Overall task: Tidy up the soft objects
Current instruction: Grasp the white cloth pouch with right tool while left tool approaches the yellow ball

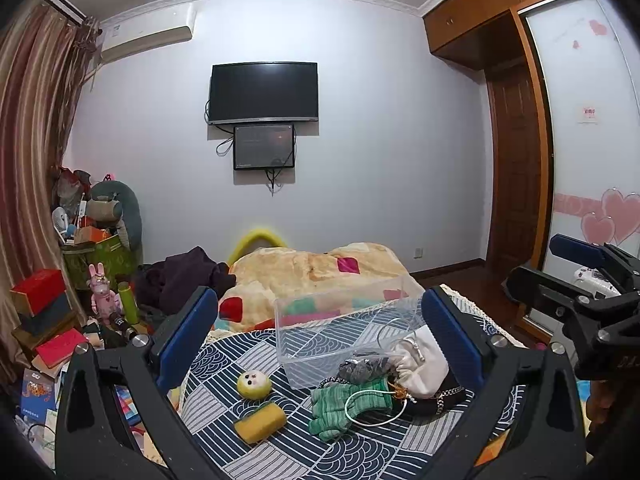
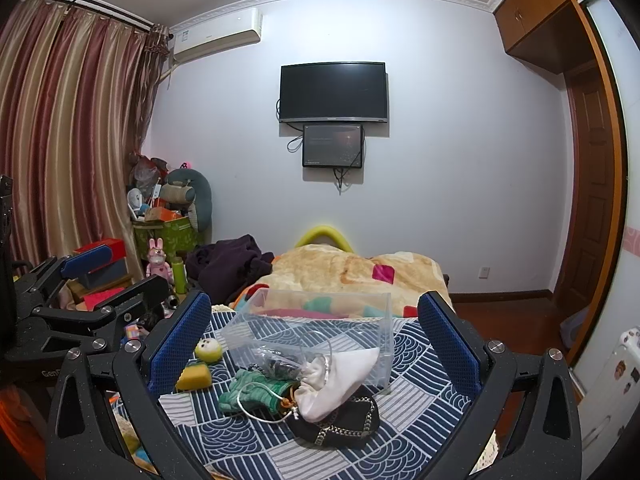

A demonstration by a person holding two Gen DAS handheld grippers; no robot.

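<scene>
Right wrist view is showing both hand-held grippers, right and left, hovering wide open and empty; advisable first pick: green glove, lifted clear of the white cord into the clear box.

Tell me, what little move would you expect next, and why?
Probably the left gripper drops toward the green glove. Both grippers hang open and hold nothing, the clear plastic bin looks empty, and the glove lies nearest, on top of the pile beside the bin.

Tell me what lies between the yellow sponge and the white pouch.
The green knit glove, with a white cord loop across it, lies between the yellow sponge and white pouch; left wrist view shows it.
</scene>
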